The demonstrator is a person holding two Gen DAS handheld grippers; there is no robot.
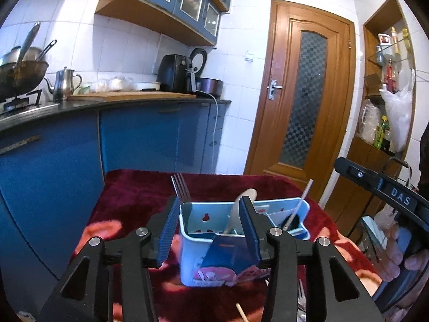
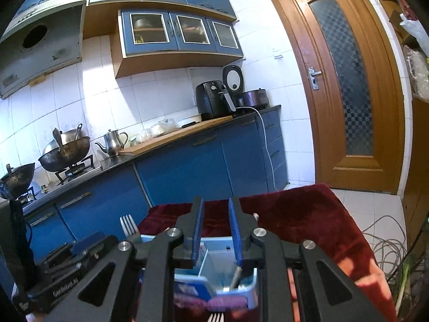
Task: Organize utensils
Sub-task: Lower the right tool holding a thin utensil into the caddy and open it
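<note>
Left wrist view: blue utensil caddy (image 1: 214, 241) at the red-cloth table's (image 1: 128, 187) middle already holds fork (image 1: 181, 187), spoon (image 1: 241, 206) and chopstick (image 1: 299, 205); left gripper (image 1: 211, 230) and right gripper (image 2: 215, 232) both spread, empty; a stray chopstick (image 1: 242, 312) and fork (image 2: 215, 317) near the front edge likely remain.
</note>
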